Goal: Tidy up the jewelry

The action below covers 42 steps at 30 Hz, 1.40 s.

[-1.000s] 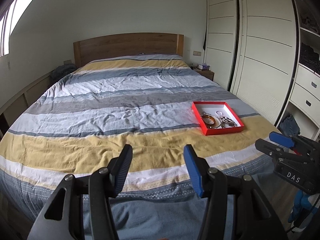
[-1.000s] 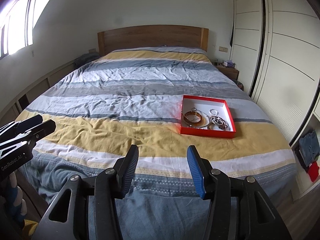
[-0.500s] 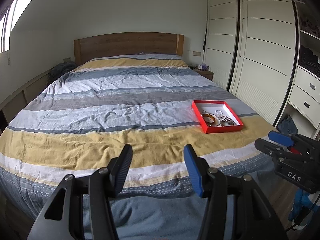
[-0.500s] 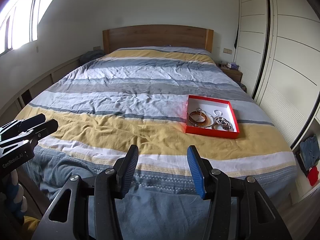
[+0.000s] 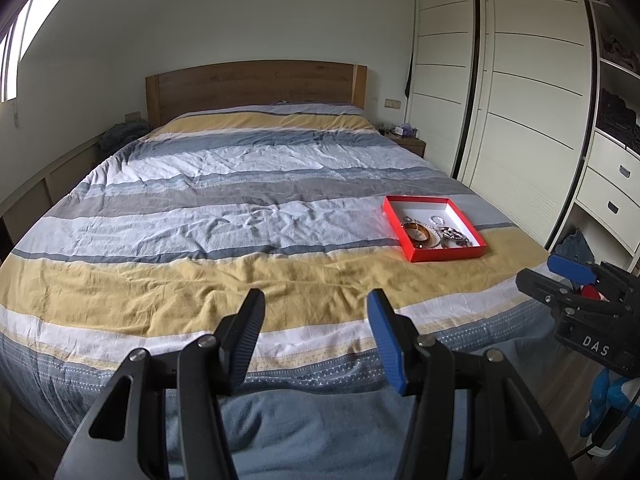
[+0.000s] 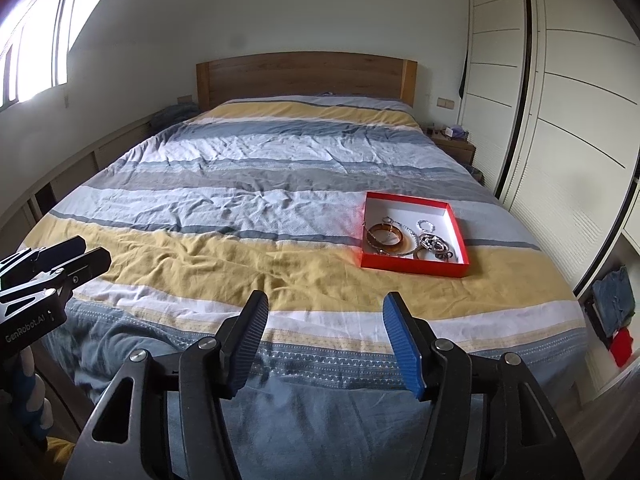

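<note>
1. The bed [image 5: 248, 216] filled most of both views, its striped duvet in yellow, grey, blue and white lying creased, with a wooden headboard [image 5: 256, 84] at the far end, upper centre of the frame.
2. Cream wardrobe doors [image 5: 532, 112] ran down the right side of the frame, with a small bedside cabinet [image 6: 454, 146] tucked between them and the headboard.
3. The left claw [image 5: 316, 340] hung low at bottom centre of its own view, above the foot of the bed, its fingers spread wide apart with nothing between them.
4. The right claw [image 6: 324, 340] sat the same way at bottom centre of its view, fingers parted and empty; each claw showed at the edge of the other's picture.
5. A shallow red tray [image 6: 412, 262] with a white inside rested on the duvet, right of centre in the frame, where the yellow stripe meets the pale one, well apart from both claws.
6. The jewelry [image 6: 408, 238] lay heaped in the tray's near half: an amber bangle [image 6: 386, 236] to the left, with beaded bracelets and a chain tangled beside it.
</note>
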Available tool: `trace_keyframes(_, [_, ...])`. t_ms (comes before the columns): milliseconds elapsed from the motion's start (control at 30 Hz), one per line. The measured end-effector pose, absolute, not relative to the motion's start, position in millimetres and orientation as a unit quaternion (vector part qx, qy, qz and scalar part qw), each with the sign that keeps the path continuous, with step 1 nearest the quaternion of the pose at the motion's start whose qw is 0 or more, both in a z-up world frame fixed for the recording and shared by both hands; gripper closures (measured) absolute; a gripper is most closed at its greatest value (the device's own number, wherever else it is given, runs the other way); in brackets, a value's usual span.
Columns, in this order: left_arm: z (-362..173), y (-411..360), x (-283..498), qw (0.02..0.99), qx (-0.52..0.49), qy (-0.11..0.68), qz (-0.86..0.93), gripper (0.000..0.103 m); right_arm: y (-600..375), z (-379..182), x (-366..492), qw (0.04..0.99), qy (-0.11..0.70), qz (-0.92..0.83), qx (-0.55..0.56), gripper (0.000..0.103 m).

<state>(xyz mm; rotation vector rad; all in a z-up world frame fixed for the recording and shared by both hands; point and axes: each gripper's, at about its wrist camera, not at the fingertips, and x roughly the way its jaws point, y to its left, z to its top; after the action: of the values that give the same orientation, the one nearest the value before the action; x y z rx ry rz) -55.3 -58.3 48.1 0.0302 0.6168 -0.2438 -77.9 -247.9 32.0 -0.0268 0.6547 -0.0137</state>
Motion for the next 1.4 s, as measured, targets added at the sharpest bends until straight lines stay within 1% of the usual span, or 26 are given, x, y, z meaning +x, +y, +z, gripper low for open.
trace_keyframes(100, [46.4, -58.4, -54.9, 0.945, 0.015, 0.305, -0.119, 0.052, -250.6, 31.8, -77.8, 0.947, 0.321, -0.010, -0.010, 0.039])
trace_keyframes(167, [44.3, -59.0, -54.1, 0.945, 0.015, 0.306, -0.118, 0.052, -251.4, 31.6, -77.5, 0.947, 0.321, -0.014, -0.009, 0.035])
trace_keyframes(267, [43.0, -59.5, -53.7, 0.945, 0.017, 0.306, -0.117, 0.052, -253.7, 31.2, -77.4, 0.947, 0.320, -0.019, -0.007, 0.031])
trace_keyframes(400, [42.1, -60.3, -52.8, 0.945, 0.017, 0.306, -0.117, 0.052, -256.9, 29.8, -76.9, 0.947, 0.320, -0.027, -0.006, 0.028])
trace_keyframes(933, [35.8, -56.4, -50.1, 0.945, 0.021, 0.310, -0.106, 0.052, -265.6, 24.3, -73.8, 0.946, 0.320, -0.046, -0.002, 0.028])
trace_keyframes(1000, [35.6, -56.4, -50.0, 0.944, 0.021, 0.310, -0.106, 0.052, -266.8, 22.9, -73.5, 0.946, 0.321, -0.048, 0.000, 0.026])
trace_keyframes(1067, [34.6, -54.9, -50.2, 0.944, 0.021, 0.312, -0.107, 0.052, -268.0, 21.4, -72.6, 0.945, 0.323, -0.051, 0.001, 0.018])
trace_keyframes(1400, [31.9, -58.8, -45.6, 0.942, 0.023, 0.318, -0.108, 0.052, -268.5, 18.9, -71.1, 0.944, 0.325, -0.050, 0.004, 0.018])
